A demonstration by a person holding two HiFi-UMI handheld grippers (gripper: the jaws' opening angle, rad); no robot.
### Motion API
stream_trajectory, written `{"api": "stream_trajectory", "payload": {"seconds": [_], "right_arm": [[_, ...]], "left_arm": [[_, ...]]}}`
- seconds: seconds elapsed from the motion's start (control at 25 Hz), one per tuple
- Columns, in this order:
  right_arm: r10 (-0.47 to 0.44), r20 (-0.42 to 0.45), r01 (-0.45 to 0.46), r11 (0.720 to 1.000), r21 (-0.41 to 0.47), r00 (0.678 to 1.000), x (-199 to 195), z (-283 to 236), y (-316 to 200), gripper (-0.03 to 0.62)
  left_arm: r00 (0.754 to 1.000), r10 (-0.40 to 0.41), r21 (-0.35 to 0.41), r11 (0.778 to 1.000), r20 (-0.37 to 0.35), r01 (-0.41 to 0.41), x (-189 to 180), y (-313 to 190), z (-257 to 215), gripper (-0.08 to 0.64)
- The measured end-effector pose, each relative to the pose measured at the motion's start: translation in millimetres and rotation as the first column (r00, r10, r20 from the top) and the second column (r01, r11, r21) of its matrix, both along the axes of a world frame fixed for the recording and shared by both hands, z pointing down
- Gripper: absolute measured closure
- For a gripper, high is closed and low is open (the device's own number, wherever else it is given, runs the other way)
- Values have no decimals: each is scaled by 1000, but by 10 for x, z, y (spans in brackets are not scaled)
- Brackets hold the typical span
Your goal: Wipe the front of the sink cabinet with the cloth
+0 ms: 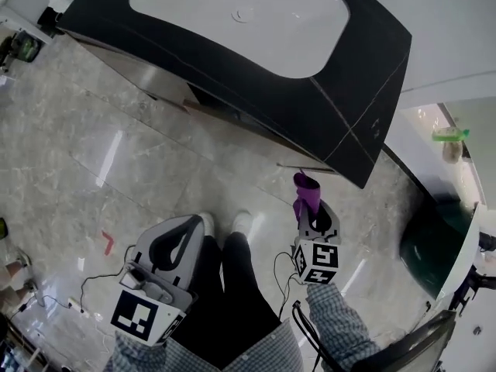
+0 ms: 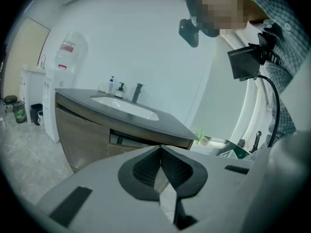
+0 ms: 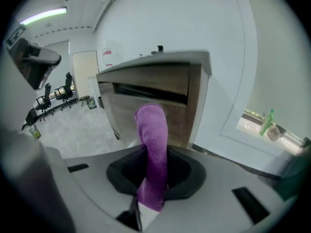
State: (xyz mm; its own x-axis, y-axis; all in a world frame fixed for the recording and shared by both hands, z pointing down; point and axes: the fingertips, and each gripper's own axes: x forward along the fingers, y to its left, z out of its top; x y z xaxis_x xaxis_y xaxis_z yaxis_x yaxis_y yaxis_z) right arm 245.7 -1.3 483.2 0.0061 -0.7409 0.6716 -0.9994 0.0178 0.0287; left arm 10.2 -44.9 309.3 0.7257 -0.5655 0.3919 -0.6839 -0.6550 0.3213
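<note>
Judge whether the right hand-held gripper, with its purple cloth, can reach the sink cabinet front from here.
Probably yes: the right hand-held gripper, shut on the cloth, faces the cabinet front with only floor between them.

Just ahead of the right hand-held gripper (image 1: 312,214), with the cloth (image 1: 304,194) between its jaws, stands the sink cabinet (image 3: 146,89), not touching. The left hand-held gripper (image 1: 180,241) is to its left, farther back. The basin (image 1: 232,29) sits in the worktop (image 1: 364,68) above.

An office washroom: sink cabinet (image 2: 82,135), soap bottles (image 2: 112,86), swivel chairs (image 3: 62,93) beyond.
</note>
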Motion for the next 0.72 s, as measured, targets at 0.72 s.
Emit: {"api": "stream_trajectory", "payload": {"seconds": [0.72], "right_arm": [[-10, 176, -27, 978, 208, 984, -861, -2231, -46, 515]], "left_arm": [[999, -41, 98, 994, 8, 40, -672, 304, -1375, 549]]}}
